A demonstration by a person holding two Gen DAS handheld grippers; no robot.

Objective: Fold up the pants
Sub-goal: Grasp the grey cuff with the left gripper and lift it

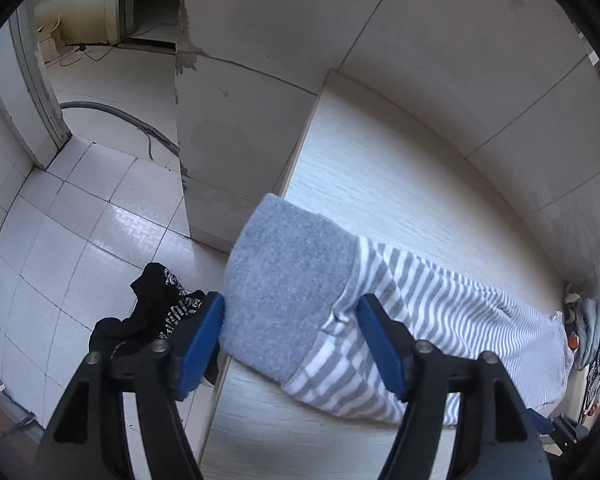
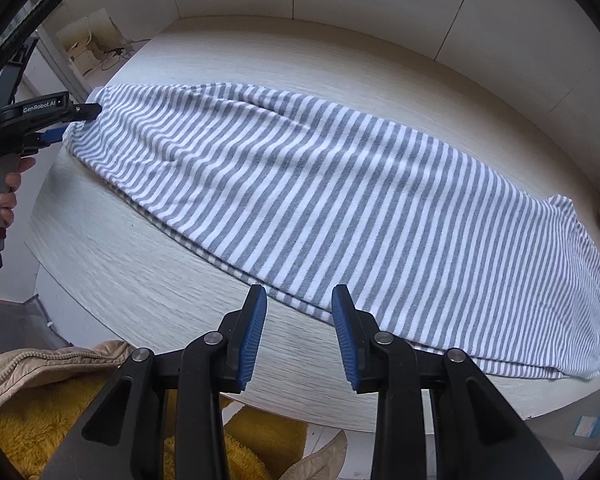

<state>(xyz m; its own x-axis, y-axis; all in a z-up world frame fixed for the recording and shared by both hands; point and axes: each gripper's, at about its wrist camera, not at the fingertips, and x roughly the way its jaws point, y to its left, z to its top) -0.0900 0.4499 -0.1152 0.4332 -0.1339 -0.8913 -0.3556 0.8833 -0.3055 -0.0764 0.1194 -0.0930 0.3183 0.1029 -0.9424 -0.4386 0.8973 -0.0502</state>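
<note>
Striped grey-and-white cotton pants (image 2: 324, 200) lay stretched lengthwise across the pale wood-grain table (image 2: 148, 280), folded along their length so that one leg sat on top of the other, the layered edges showing along the near side.

At the far left, seen from my right wrist camera, my left gripper (image 2: 66, 124) reached the end of the garment. From my left wrist camera, that gripper (image 1: 290, 344) had its blue pads (image 1: 198, 344) spread wide apart, straddling the plain grey fleecy cuff (image 1: 284, 284). The cuff end lay at the table's left edge. I could not tell whether either pad touched the fabric. Left of the cuff, below the table edge, a black printed garment (image 1: 156, 312) lay in a heap over the white floor tiles (image 1: 80, 240).

Moving right, the striped body of the pants ran along the table toward a small pile of other clothing (image 1: 588, 328) at the far end.

My right gripper (image 2: 298, 336) sat at the near long edge of the pants, roughly at mid-length. Its jaws stood apart, with nothing between them, and the tips were just at the fabric's folded edge. Below it, a beige quilted jacket (image 2: 48, 364) and a yellow fleece (image 2: 40, 420) lay off the table.
</note>
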